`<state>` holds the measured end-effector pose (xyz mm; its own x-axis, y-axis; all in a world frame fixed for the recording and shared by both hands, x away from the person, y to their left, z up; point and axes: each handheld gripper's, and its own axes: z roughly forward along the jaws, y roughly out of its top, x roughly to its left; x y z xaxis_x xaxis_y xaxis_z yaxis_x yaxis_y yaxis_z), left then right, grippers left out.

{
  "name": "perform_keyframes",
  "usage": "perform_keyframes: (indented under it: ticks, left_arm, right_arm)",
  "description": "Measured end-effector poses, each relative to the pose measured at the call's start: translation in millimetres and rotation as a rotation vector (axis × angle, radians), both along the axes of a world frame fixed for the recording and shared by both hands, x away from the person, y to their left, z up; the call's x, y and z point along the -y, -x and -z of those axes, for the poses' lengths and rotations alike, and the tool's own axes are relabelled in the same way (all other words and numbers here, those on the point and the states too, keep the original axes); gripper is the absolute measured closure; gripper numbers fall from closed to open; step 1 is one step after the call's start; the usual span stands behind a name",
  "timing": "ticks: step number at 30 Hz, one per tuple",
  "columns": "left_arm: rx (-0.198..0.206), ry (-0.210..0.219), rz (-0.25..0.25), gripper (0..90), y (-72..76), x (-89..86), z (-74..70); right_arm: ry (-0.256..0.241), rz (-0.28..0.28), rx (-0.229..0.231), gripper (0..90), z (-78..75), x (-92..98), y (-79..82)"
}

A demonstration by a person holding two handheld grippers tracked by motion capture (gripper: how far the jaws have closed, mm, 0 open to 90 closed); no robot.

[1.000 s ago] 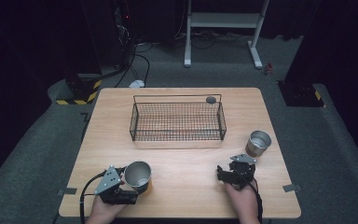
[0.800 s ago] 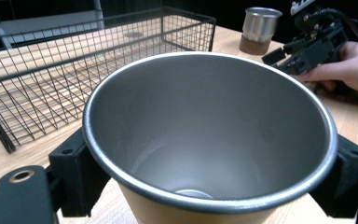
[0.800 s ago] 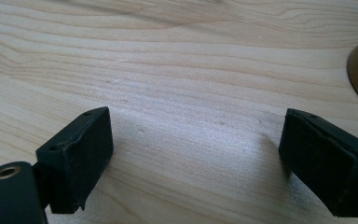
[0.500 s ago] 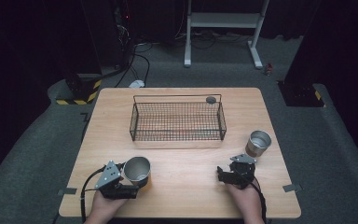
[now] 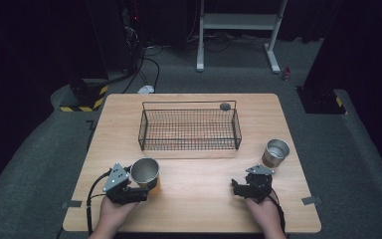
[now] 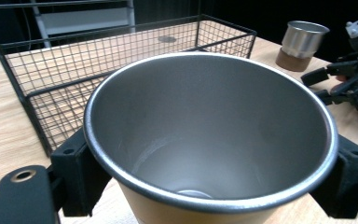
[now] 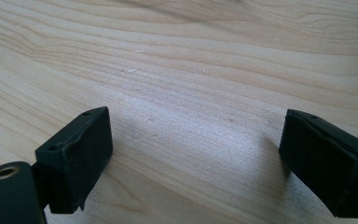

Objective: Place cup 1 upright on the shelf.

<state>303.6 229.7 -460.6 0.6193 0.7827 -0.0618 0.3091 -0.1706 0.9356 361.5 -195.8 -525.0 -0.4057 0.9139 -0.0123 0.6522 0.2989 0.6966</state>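
Observation:
A steel cup [image 5: 145,172] with a tan base sits between the jaws of my left gripper [image 5: 145,187], near the table's front left. In the left gripper view the cup [image 6: 209,140] is upright, its mouth open and empty, with my left gripper [image 6: 209,177] shut on its sides. A second steel cup [image 5: 276,152] stands at the right of the table, seen farther off as the second cup [image 6: 303,44]. My right gripper [image 5: 236,188] hovers low over bare wood in front of it, and the right gripper [image 7: 196,158] is open with nothing between its fingers.
A black wire basket [image 5: 141,132] stands mid-table, beyond both grippers; the basket [image 6: 28,93] is just behind the held cup. A small dark disc [image 5: 225,106] lies by its far right corner. The wooden table [image 5: 204,204] ends just behind my hands.
The left gripper has carried the steel cup a little away from the front edge, toward the basket. The right gripper has barely moved.

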Motion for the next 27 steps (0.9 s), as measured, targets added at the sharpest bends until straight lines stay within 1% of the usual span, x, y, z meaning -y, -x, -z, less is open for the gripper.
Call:
perform_keyframes:
  ticks: [2, 6, 8, 12, 13, 15, 16, 17, 25, 27]
  left_arm:
    - [0.001, 0.006, -0.006, 14.2, 0.5, 0.2, -5.7]
    - [-0.001, 0.018, -0.003, 14.2, 1.2, 0.7, -9.8]
    - [0.016, 0.016, -0.002, 14.2, 2.2, 1.7, -13.8]
    - [0.028, 0.017, -0.002, 14.2, 1.3, 0.9, -18.9]
    - [0.032, 0.010, -0.003, 14.2, 0.7, 0.0, -20.9]
    - [0.016, 0.023, -0.001, 14.2, -1.9, -1.8, -23.9]
    - [0.012, 0.035, 0.001, 14.2, -3.6, -2.7, -24.7]
    - [0.011, 0.037, -0.003, 14.3, -6.6, -3.6, -26.5]
    - [0.024, 0.038, -0.006, 14.2, -16.7, 0.1, -35.1]
    - [0.023, 0.051, -0.006, 14.2, -19.8, 1.5, -37.1]
  right_arm:
    - [0.002, -0.003, 0.002, 9.5, 0.2, 0.2, 0.0]
    - [-0.001, -0.006, 0.001, 9.2, 0.2, 0.5, 0.1]
    - [-0.003, -0.005, 0.001, 9.1, 0.2, 0.4, 0.2]
    - [-0.003, -0.004, -0.002, 9.1, 0.1, 0.4, 0.4]
    - [-0.003, -0.003, -0.002, 9.2, 0.1, 0.3, 0.6]
    - [-0.003, -0.003, -0.002, 8.9, 0.1, 0.3, 0.5]
    - [-0.002, -0.006, -0.002, 8.7, 0.1, 0.3, 0.4]
    - [-0.003, -0.007, -0.001, 8.7, 0.2, 0.3, 0.3]
    - [-0.003, -0.011, -0.005, 8.3, 0.1, 0.4, -0.5]
    - [-0.003, -0.011, -0.005, 8.4, 0.1, 0.4, -0.5]
